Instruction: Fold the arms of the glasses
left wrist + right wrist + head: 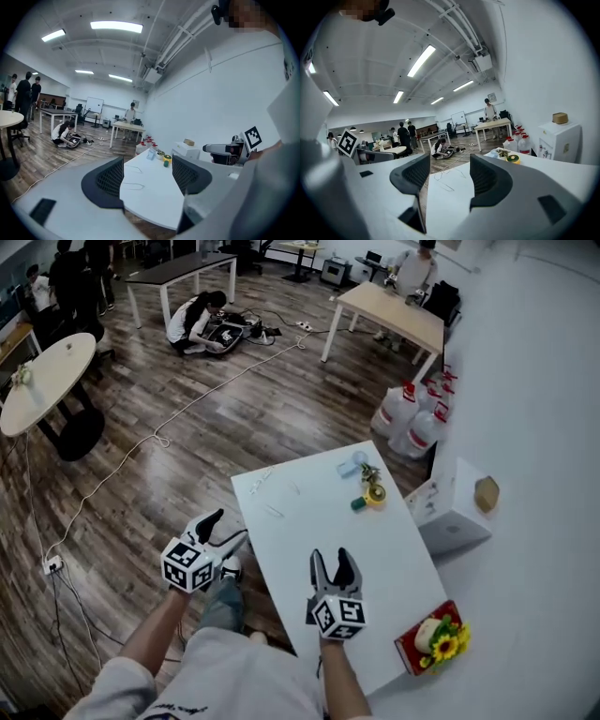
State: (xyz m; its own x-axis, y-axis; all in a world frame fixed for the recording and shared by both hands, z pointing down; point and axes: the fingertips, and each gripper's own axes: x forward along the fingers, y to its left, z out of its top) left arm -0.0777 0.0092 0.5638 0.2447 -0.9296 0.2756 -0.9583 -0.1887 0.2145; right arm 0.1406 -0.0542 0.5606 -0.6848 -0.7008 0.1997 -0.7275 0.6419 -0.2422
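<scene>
Two thin wire shapes, your glasses [263, 480] as far as they can be made out, lie near the far left corner of the white surface [375, 559]. A yellow tape roll [375, 494] sits at its far right. Your right gripper [331, 559] hovers over the near end, jaws apart and empty. Your left gripper [225, 529], also wide and empty, hangs off the left edge above the plank floor [187, 427]. Water jugs [412, 423] stand by the white wall, and a person [192, 320] crouches farther off.
</scene>
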